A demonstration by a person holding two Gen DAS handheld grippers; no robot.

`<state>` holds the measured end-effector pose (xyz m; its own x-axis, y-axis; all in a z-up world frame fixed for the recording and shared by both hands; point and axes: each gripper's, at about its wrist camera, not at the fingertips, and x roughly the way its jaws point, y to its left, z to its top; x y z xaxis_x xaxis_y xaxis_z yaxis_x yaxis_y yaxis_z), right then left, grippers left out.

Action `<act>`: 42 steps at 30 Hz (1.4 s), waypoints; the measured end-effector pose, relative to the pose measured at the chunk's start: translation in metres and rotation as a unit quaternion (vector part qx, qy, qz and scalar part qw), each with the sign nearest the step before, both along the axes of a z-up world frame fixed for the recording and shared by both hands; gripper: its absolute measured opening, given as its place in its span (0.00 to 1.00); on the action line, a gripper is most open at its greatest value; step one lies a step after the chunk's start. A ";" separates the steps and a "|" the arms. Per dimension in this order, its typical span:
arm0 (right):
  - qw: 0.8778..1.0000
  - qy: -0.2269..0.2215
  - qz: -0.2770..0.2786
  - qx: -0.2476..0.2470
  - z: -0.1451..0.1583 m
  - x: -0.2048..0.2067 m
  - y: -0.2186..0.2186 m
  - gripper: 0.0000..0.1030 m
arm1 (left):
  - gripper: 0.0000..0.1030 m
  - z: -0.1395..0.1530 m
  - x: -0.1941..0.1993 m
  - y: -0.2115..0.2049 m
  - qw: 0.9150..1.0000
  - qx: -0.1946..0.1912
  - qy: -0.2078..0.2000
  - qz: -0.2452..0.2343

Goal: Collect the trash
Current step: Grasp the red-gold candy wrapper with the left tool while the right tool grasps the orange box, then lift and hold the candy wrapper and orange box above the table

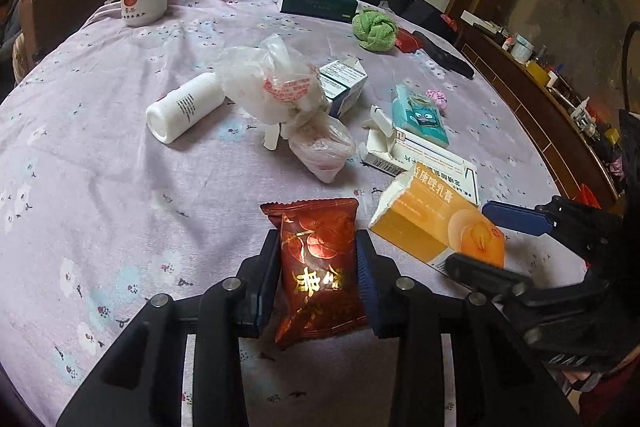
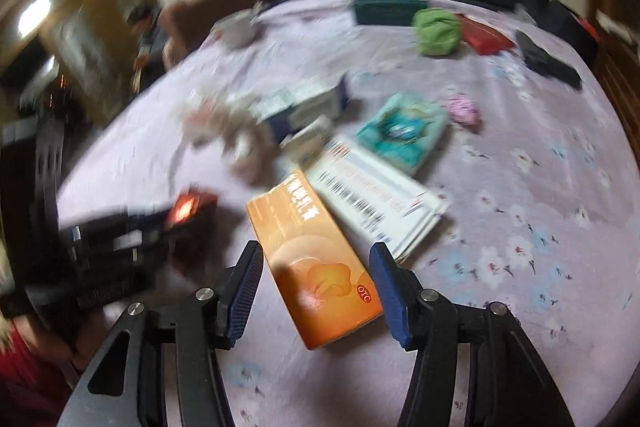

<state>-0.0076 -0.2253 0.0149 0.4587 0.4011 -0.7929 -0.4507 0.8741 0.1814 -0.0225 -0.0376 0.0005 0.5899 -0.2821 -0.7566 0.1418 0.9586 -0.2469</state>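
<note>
My left gripper [image 1: 318,259] is shut on a red snack wrapper [image 1: 318,267] with gold print, its pads pressed against both sides. My right gripper [image 2: 316,271] is open, its fingers on either side of an orange medicine box [image 2: 316,259] that lies on the purple flowered cloth [image 2: 520,227]. The box touches neither pad. The left wrist view shows the orange box [image 1: 436,223] with the right gripper [image 1: 496,247] around it. The right wrist view is blurred and shows the left gripper [image 2: 120,239] with the red wrapper [image 2: 188,211] at the left.
More litter lies on the cloth: a white bottle [image 1: 184,107], crumpled plastic bags [image 1: 280,87], a blue-white carton [image 1: 344,83], a white flat box [image 1: 424,155], a teal tissue pack [image 1: 420,115]. A cup [image 1: 144,3], tissue box [image 1: 316,1] and green cloth [image 1: 374,29] stand farther back.
</note>
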 end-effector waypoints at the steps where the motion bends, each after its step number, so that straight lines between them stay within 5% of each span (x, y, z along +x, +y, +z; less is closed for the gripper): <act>1: 1.000 -0.007 0.011 -0.022 -0.001 -0.004 0.006 0.64 | 0.33 0.000 0.000 0.000 1.000 0.000 0.000 0.000; 9: 0.992 -0.037 0.037 -0.114 -0.016 -0.014 0.024 0.68 | 0.33 0.000 0.000 -0.002 1.000 0.008 -0.002 -0.003; 19: 0.998 -0.019 0.020 -0.063 -0.020 -0.018 0.011 0.57 | 0.33 0.004 -0.006 -0.010 0.999 0.033 -0.026 -0.008; 24: 0.998 -0.039 -0.041 -0.009 -0.013 -0.039 -0.004 0.54 | 0.33 0.010 -0.014 -0.015 0.998 0.041 -0.048 -0.014; 33: 0.980 -0.094 -0.167 0.042 -0.002 -0.066 -0.038 0.54 | 0.34 0.014 -0.035 -0.033 0.994 0.070 -0.086 -0.016; 42: 0.977 -0.088 -0.187 0.062 -0.002 -0.070 -0.053 0.54 | 0.33 0.015 -0.035 -0.035 0.994 0.080 -0.080 -0.002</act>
<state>-0.0780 -0.2780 0.0133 0.7159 0.2676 -0.6449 -0.1385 0.9597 0.2445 -0.0577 -0.0727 0.0151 0.7059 -0.1687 -0.6879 0.1707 0.9831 -0.0660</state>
